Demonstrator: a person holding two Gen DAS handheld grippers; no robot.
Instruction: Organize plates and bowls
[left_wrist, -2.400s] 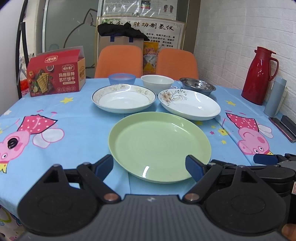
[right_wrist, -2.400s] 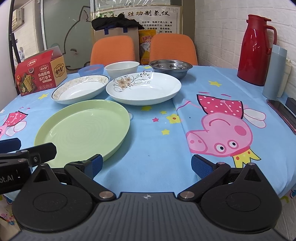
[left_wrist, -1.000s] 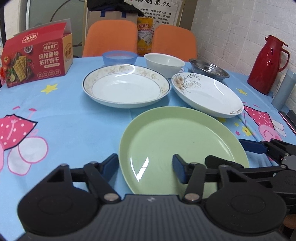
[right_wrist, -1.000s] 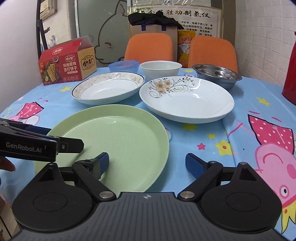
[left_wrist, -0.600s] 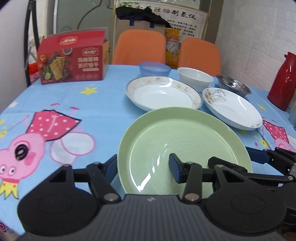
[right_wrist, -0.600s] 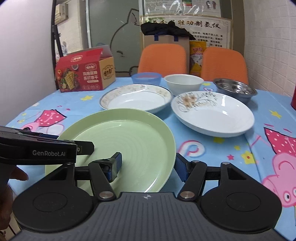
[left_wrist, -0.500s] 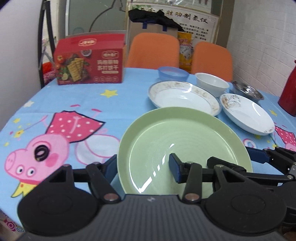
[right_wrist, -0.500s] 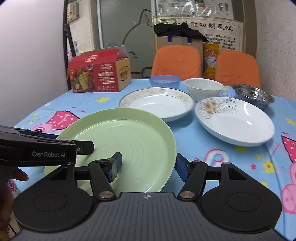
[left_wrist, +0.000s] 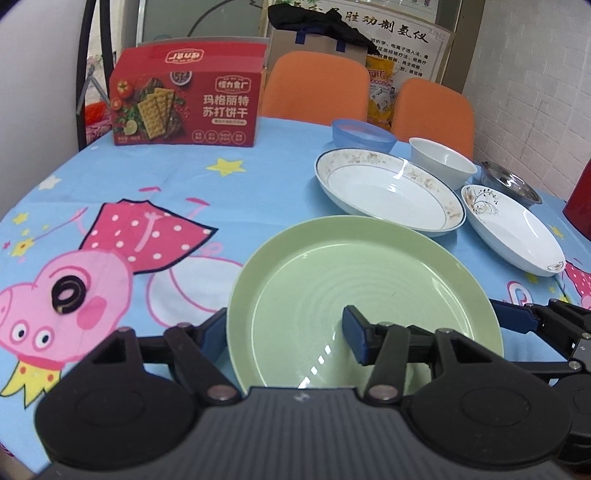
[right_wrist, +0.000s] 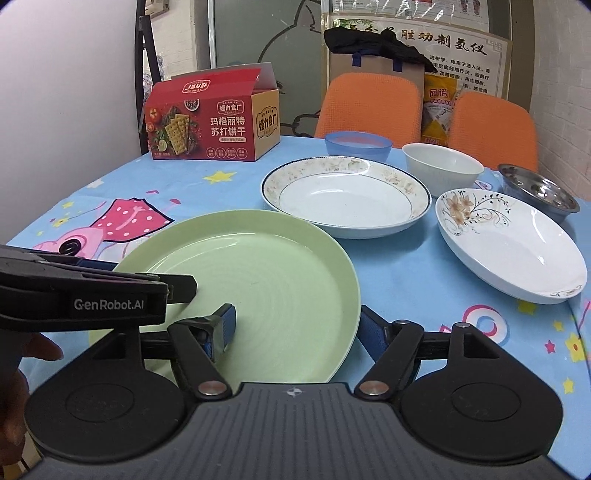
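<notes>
We saw the round, glossy green plate (left_wrist: 354, 288) lying on the printed tablecloth (left_wrist: 155, 192). The left gripper (left_wrist: 282, 334), jaws opening, straddled its rim; the right gripper (right_wrist: 299, 325) straddled the opposite rim, grip uncertain.

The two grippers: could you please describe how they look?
Both the left gripper and the right gripper have matte black linkage arms with metal rivets, blue fingertip pads and a ribbed dark grey body. The left one's side carries white "GenRobot.AI" lettering.
</notes>
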